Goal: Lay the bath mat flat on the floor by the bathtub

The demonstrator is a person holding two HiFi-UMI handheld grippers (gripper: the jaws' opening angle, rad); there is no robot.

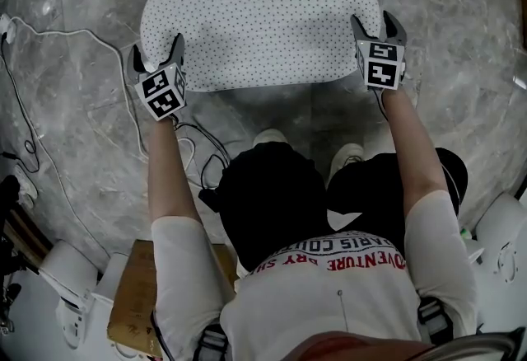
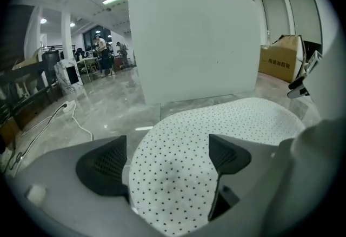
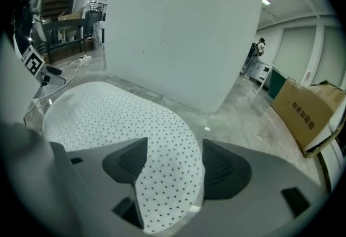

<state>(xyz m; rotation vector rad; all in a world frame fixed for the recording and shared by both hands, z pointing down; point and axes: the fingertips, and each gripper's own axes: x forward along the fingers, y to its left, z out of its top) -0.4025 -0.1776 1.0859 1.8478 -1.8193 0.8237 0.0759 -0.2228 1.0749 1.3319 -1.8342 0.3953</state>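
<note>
The white bath mat (image 1: 259, 17) with small dark dots lies spread flat on the grey marble floor. My left gripper (image 1: 157, 50) is at its near left corner and my right gripper (image 1: 375, 24) at its near right corner. In the left gripper view the jaws of the left gripper (image 2: 167, 160) stand wide apart, with the mat (image 2: 216, 133) lying between them and no pad pressing on it. In the right gripper view the right gripper (image 3: 173, 163) is open over the mat's edge (image 3: 108, 111) in the same way. The white bathtub wall (image 2: 194, 41) (image 3: 178, 30) rises just beyond the mat.
A white cable (image 1: 74, 34) runs over the floor at the left from a power strip (image 1: 6, 25). The person's shoes (image 1: 269, 137) stand just behind the mat. A cardboard box (image 3: 308, 114) sits to the right of the tub. People (image 2: 100, 49) stand far off.
</note>
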